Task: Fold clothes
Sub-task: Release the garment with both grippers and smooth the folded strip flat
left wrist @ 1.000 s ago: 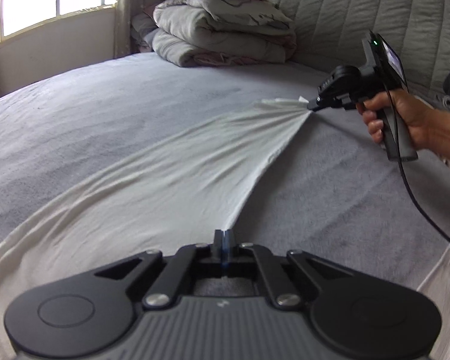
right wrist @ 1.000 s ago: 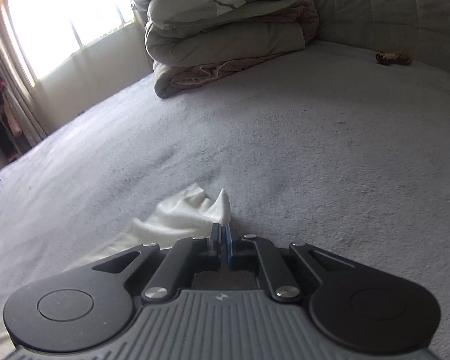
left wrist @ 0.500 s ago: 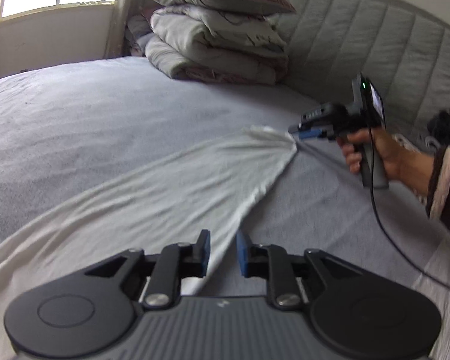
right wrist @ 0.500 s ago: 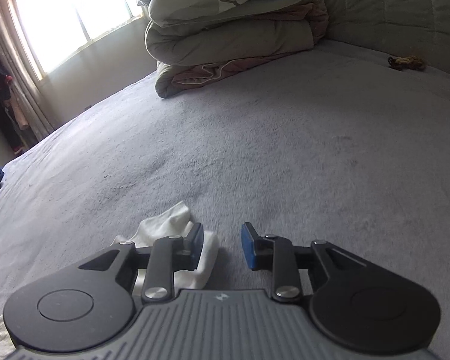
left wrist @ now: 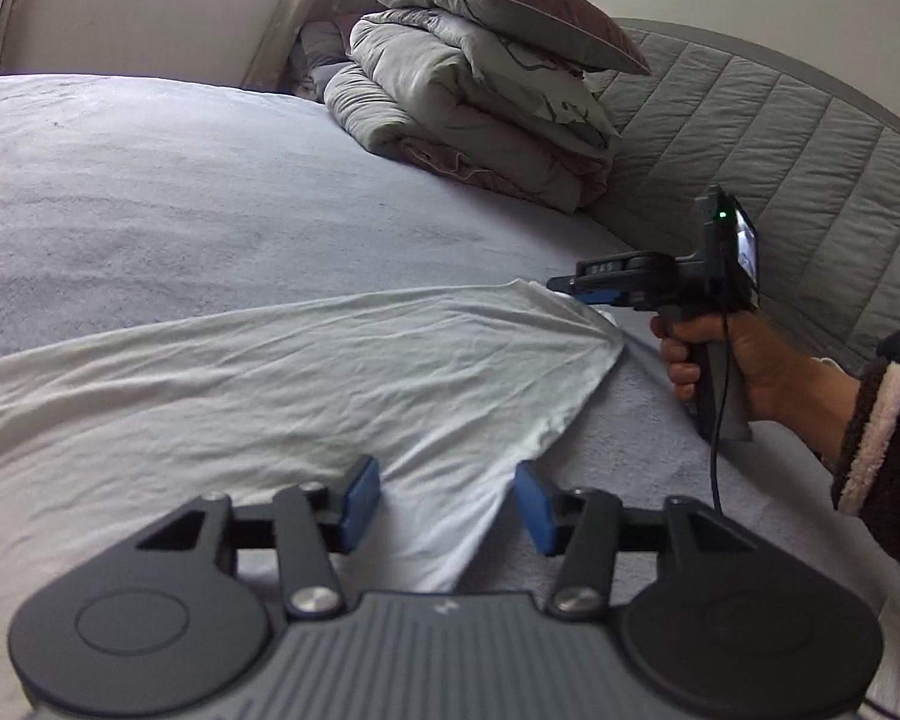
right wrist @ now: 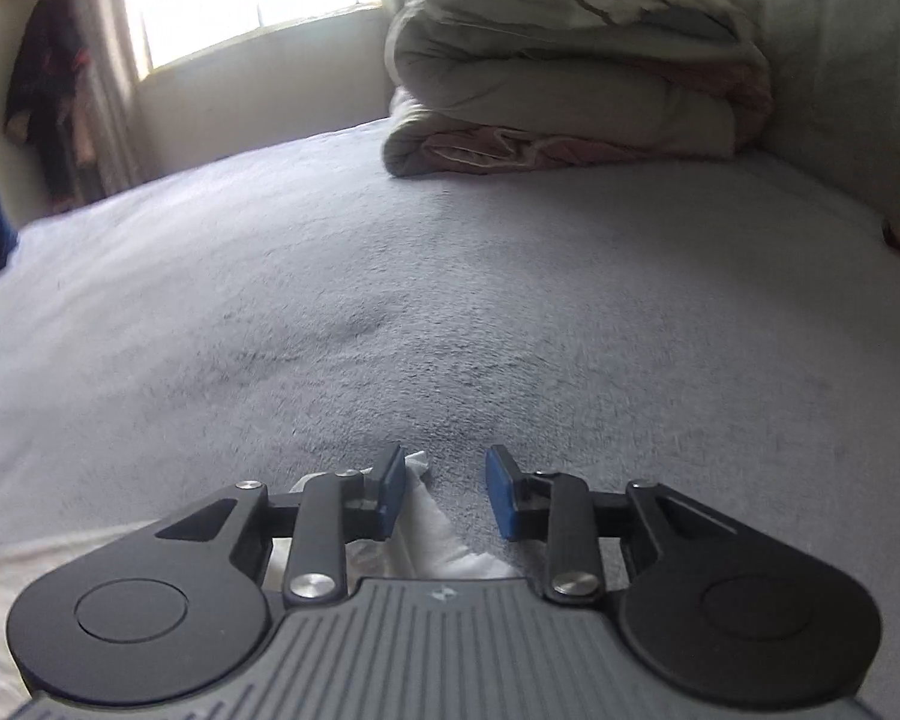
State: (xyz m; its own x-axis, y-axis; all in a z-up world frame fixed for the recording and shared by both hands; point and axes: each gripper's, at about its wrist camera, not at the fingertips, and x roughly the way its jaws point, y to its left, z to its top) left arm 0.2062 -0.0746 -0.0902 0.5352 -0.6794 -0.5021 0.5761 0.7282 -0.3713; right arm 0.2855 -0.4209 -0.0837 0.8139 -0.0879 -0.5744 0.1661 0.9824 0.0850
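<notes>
White garment (left wrist: 306, 372) lies flat on the grey bed (left wrist: 150, 180), near the headboard end. Left tongs (left wrist: 447, 501) have just been opening; cloth edge between the pads, not pinched. Right tongs (right wrist: 440, 489) part-open, just been closing; a corner between the pads, ungripped. Folded duvets (left wrist: 468, 114) stacked at the headboard.
</notes>
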